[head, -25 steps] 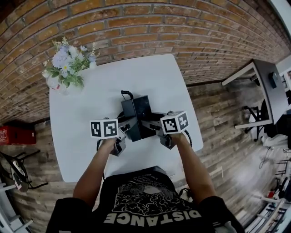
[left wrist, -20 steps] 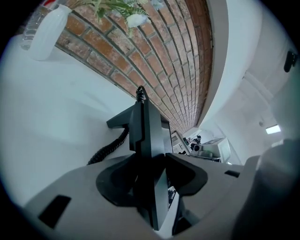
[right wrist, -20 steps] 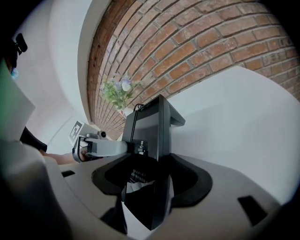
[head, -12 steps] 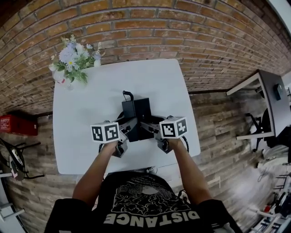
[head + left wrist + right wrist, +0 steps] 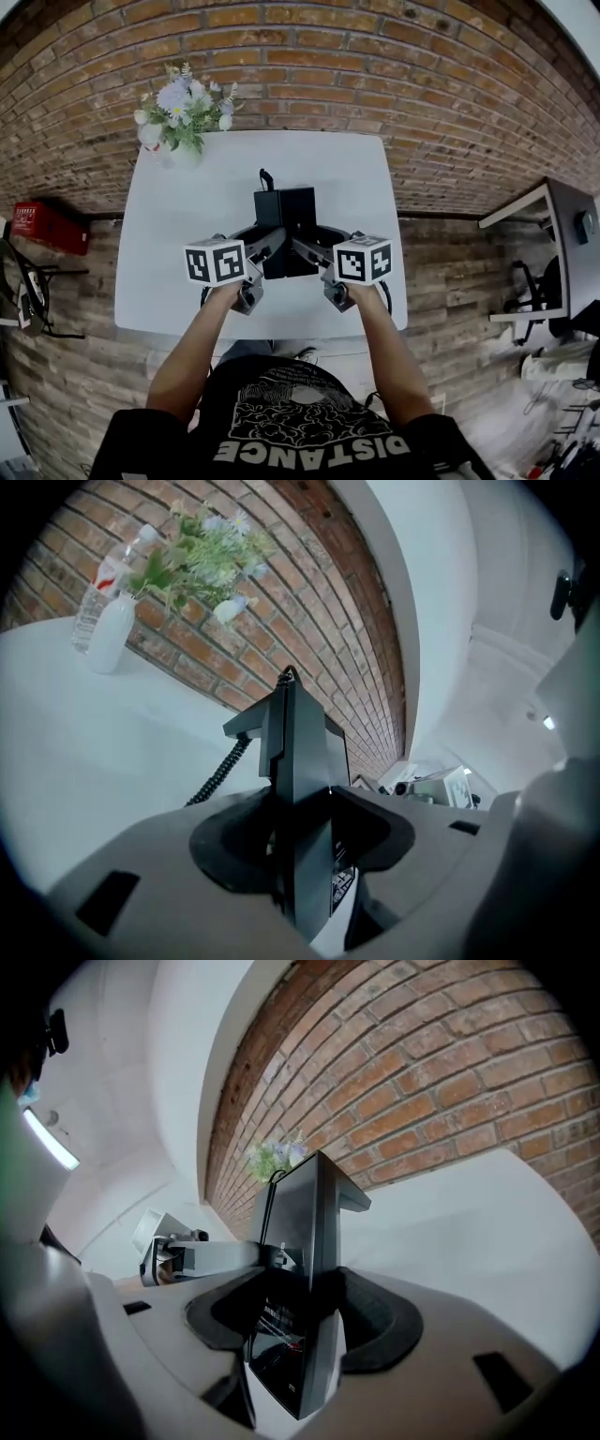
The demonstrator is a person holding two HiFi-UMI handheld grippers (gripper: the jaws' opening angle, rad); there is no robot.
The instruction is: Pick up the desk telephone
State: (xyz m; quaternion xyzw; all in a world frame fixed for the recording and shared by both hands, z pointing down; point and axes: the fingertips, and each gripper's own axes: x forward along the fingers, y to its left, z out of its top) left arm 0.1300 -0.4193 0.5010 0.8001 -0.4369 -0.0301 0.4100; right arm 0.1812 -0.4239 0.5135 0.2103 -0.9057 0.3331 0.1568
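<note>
Since the earlier frame, both grippers had risen a little, carrying the desk telephone (image 5: 286, 214) up with them. The left gripper (image 5: 264, 247) had its fingers pinching the telephone's left edge, the dark pads pressed against the casing on both faces. The right gripper (image 5: 307, 249) had its fingers clamped the same way on the right edge. The telephone hung between the two over the middle of the white bench (image 5: 173, 234), its coiled cord (image 5: 214, 778) trailing down at the left. At the bench's far left corner stood a vase of flowers (image 5: 183, 108), just beside a clear bottle (image 5: 111, 572), against the brick wall (image 5: 394, 75).
</note>
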